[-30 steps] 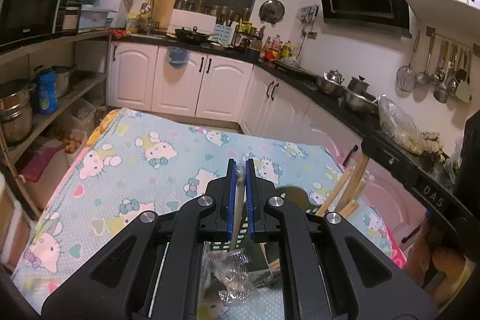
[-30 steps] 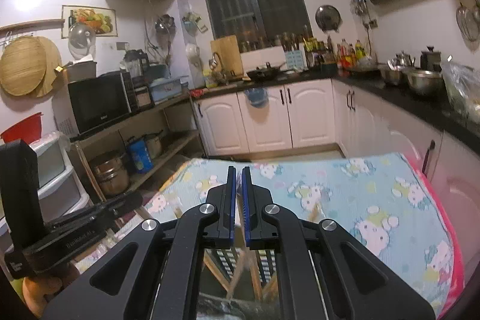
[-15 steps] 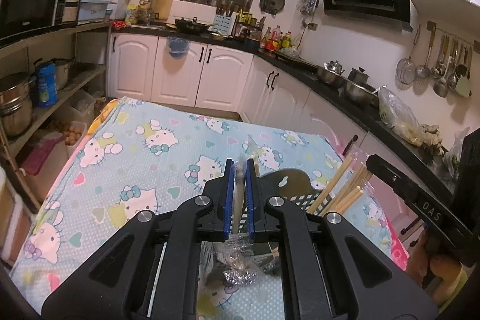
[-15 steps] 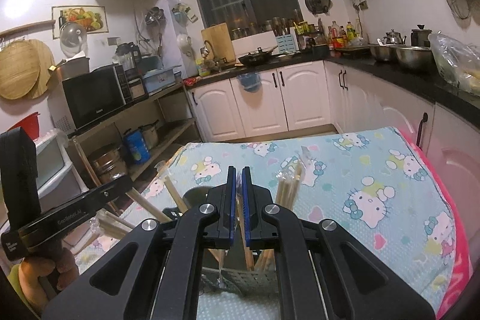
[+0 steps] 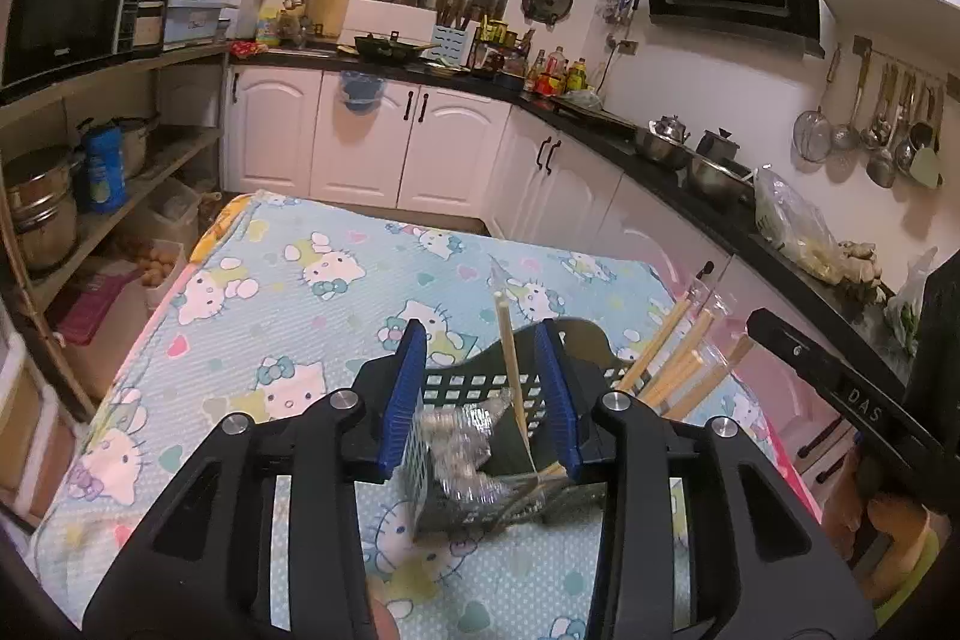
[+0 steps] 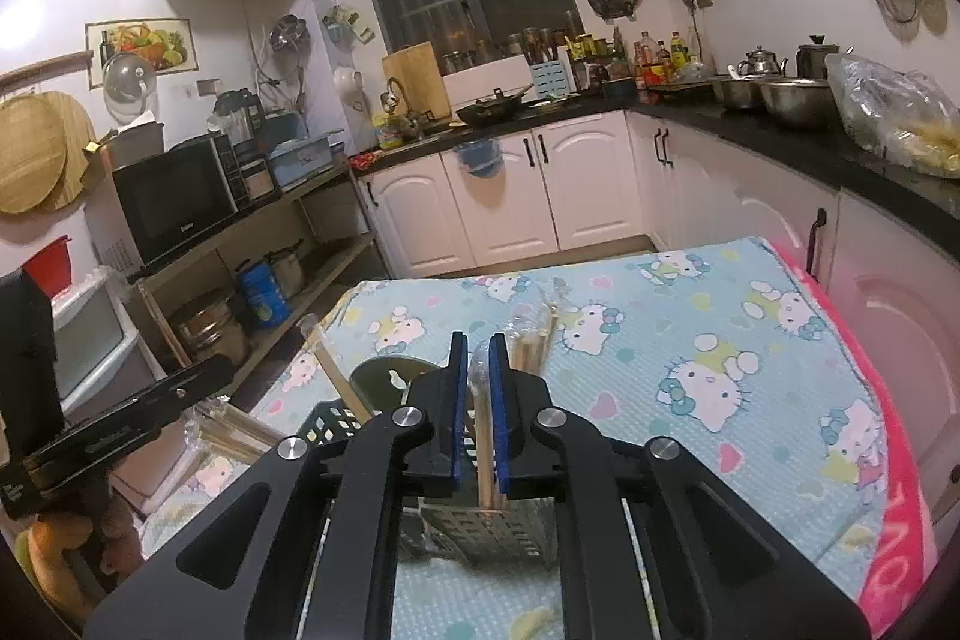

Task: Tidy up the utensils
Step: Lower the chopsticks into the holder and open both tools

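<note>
A dark slotted utensil basket [image 5: 462, 382] stands on the cartoon-cat tablecloth [image 5: 300, 292]. My left gripper [image 5: 480, 334] hovers over it, its jaws opening. One plastic-wrapped chopstick [image 5: 510, 358] stands loose between them, touching neither pad, its foot in the basket among crumpled wrap. More wrapped chopsticks [image 5: 678, 358] lean in the basket's right part. In the right wrist view my right gripper [image 6: 477, 346] is shut on a wrapped pair of chopsticks [image 6: 483, 436], whose lower end reaches into the basket [image 6: 498, 526]. Other chopsticks [image 6: 534, 340] rise just beyond it.
The other hand-held gripper [image 5: 840, 388] shows at the right of the left wrist view. White cabinets [image 6: 600, 196] and a black counter ring the table. Open shelves with pots [image 6: 210, 334] stand to the left. The table's pink edge [image 6: 888, 460] runs along the right.
The left jaws have gone from shut on the wrapped chopstick to apart, leaving it standing in the basket. The right gripper has come down toward the basket with its chopsticks.
</note>
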`<state>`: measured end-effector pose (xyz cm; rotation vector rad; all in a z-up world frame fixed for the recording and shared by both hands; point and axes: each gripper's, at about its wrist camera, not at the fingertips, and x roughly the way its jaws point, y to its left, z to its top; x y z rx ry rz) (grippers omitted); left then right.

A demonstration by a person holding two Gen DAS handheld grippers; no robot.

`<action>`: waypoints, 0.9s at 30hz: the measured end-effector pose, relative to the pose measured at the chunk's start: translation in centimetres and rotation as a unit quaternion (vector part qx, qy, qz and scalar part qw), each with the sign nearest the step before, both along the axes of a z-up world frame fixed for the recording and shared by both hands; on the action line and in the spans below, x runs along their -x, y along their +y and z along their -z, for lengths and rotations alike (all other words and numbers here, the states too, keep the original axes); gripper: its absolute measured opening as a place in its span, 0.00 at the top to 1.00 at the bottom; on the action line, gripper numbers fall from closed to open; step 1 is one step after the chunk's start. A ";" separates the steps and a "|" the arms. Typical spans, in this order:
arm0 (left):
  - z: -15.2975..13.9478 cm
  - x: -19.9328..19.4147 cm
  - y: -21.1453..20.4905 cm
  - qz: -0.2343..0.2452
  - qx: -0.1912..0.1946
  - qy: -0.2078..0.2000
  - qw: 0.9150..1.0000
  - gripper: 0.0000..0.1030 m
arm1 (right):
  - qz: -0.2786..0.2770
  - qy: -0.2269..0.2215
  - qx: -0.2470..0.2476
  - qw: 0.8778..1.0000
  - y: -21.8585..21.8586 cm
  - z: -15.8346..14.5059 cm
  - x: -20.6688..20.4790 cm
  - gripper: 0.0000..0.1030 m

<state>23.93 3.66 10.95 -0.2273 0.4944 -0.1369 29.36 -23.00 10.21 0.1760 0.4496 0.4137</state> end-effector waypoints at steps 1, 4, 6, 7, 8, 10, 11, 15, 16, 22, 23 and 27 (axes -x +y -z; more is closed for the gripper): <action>-0.1 0.3 0.0 -0.001 -0.001 -0.001 1.000 0.71 | -0.001 0.000 0.003 1.000 0.0 0.0 0.2 0.92; -0.3 1.1 -0.1 -0.002 -0.004 -0.002 1.000 0.69 | 0.000 0.004 0.005 1.000 -0.2 -0.1 0.7 0.87; -0.5 1.7 -0.1 -0.003 -0.005 -0.003 1.000 0.69 | -0.002 0.006 0.005 1.000 -0.4 -0.1 1.1 0.86; -0.6 2.0 -0.1 -0.002 -0.006 -0.004 1.000 0.68 | -0.004 0.006 0.007 1.000 -0.4 -0.1 1.5 0.85; -0.7 2.4 -0.2 -0.002 -0.007 -0.006 1.000 0.66 | -0.005 0.004 0.010 1.000 -0.4 -0.1 1.8 0.84; -0.9 3.1 -0.4 -0.001 -0.010 -0.009 1.000 0.60 | -0.007 0.002 0.017 1.000 -0.4 -0.1 2.6 0.78; -0.9 3.6 -0.5 0.001 -0.012 -0.010 1.000 0.59 | -0.009 0.002 0.020 1.000 -0.4 -0.1 3.0 0.77; -0.7 5.0 -1.0 0.000 -0.028 -0.008 1.000 0.53 | -0.012 -0.002 0.032 0.999 -0.3 0.1 4.5 0.71; -0.5 5.3 -1.0 0.000 -0.028 -0.007 1.000 0.52 | -0.013 -0.003 0.035 0.999 -0.3 0.2 4.9 0.67; 0.7 7.1 -1.1 0.002 -0.028 0.004 1.000 0.43 | -0.015 -0.010 0.053 0.998 0.0 0.8 7.3 0.55; 0.9 7.4 -1.1 0.002 -0.028 0.005 1.000 0.41 | -0.015 -0.011 0.058 0.998 0.1 0.9 7.7 0.54; 1.6 8.7 -1.0 0.005 -0.025 0.008 1.000 0.33 | -0.013 -0.019 0.073 0.997 0.3 1.7 9.6 0.47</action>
